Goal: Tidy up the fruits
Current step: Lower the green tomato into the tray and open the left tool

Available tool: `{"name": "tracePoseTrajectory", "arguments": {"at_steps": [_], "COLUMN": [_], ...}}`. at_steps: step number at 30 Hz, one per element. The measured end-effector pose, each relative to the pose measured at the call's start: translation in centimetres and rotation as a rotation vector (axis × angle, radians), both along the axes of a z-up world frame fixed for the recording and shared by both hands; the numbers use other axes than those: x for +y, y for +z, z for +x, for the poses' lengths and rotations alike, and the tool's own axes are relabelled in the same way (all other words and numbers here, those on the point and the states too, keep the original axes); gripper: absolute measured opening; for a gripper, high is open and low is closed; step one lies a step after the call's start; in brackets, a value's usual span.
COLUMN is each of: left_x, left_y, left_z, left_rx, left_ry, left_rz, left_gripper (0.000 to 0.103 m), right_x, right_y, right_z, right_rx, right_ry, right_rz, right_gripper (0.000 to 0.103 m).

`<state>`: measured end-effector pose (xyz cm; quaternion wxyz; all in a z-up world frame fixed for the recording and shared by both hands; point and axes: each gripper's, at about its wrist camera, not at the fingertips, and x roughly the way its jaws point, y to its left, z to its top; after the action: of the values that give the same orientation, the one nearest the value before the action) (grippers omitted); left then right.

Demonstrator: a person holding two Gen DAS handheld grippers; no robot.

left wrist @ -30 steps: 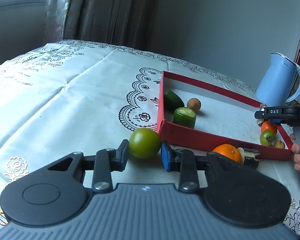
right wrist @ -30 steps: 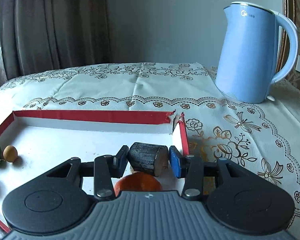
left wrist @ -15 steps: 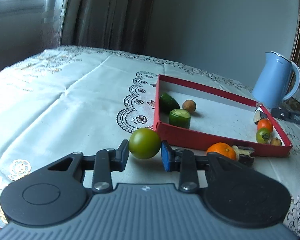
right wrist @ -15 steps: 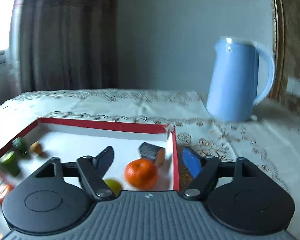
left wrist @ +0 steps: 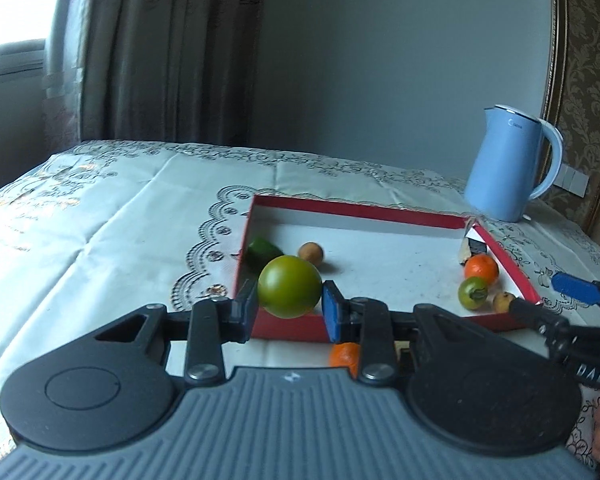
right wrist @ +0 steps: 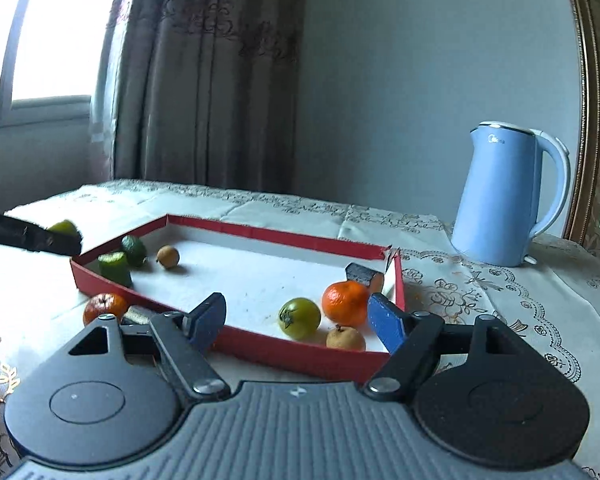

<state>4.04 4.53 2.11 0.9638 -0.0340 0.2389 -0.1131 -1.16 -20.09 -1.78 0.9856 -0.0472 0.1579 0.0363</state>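
My left gripper (left wrist: 289, 307) is shut on a large green tomato (left wrist: 289, 286) and holds it above the near left corner of the red tray (left wrist: 356, 211). In the tray lie a cucumber piece (right wrist: 115, 266), a dark green fruit (right wrist: 134, 249), a small brown fruit (right wrist: 168, 256), a mandarin (right wrist: 345, 303), a small green tomato (right wrist: 299, 318), a tan fruit (right wrist: 345, 338) and a dark chunk (right wrist: 363, 274). My right gripper (right wrist: 296, 320) is open and empty over the tray's near right corner. Another orange (right wrist: 105, 307) lies on the cloth outside the tray.
A light blue kettle (right wrist: 508, 196) stands on the table behind the tray's right corner. A dark peeled piece (right wrist: 134, 314) lies beside the outside orange. The embroidered tablecloth (left wrist: 80, 232) spreads to the left. Curtains and wall are behind.
My left gripper has lifted the green tomato off the cloth to above the tray's edge. My right gripper let go of the dark chunk in the tray, opened and drew back.
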Motion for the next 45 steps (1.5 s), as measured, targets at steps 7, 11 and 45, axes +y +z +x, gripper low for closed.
{"name": "tracePoseTrajectory", "arguments": {"at_steps": [7,11,45], "left_x": [-2.1,-3.1,-5.5], "left_y": [0.2,-0.1,-1.6], "left_z": [1.4,3.0,5.6], "left_rx": [0.004,0.030,0.010], "left_ry": [-0.049,-0.068,-0.052], "left_rz": [0.014,0.020,0.112], "left_gripper": [0.031,0.031,0.072], "right_x": [1.6,2.1,2.2], "right_y": [-1.0,-1.1,-1.3], "right_z": [-0.5,-0.7,-0.1], "right_rx": [0.025,0.011,0.026], "right_ry": [0.038,0.040,0.035], "right_rz": [-0.072,-0.099,-0.118], "right_gripper": [0.078,0.080,0.082]}}
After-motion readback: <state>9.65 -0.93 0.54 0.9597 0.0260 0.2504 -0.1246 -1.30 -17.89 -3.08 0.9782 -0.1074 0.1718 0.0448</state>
